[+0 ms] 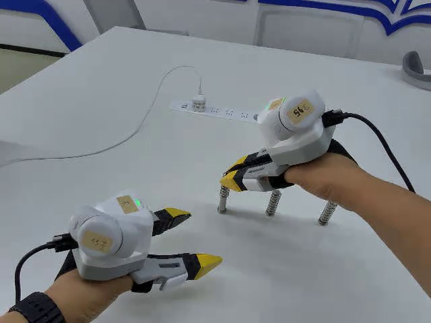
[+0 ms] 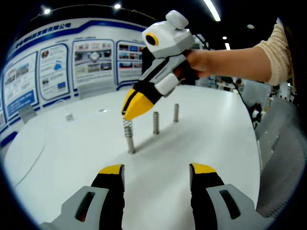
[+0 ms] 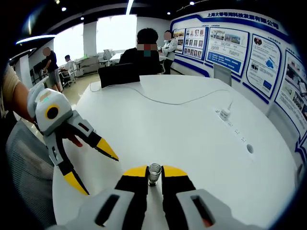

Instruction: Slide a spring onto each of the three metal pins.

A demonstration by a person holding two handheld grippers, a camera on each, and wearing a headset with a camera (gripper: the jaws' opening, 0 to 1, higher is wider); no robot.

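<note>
The spring is being pinched in the narrowed right gripper atop the pin at centre frame, for sliding down; left gripper is being held wide, clear, lower left.

My left hand-held gripper has its two yellow-tipped jaws spread apart, with nothing between them, over the white tabletop. Ahead of the jaws I see three metal pins upright in a row that runs away and to the right: the nearest pin, the middle pin and the far pin. A spring sits on the nearest pin's upper part. The right hand-held gripper reaches down from the upper right, held by a hand, its yellow tips together at that spring's top.
</note>
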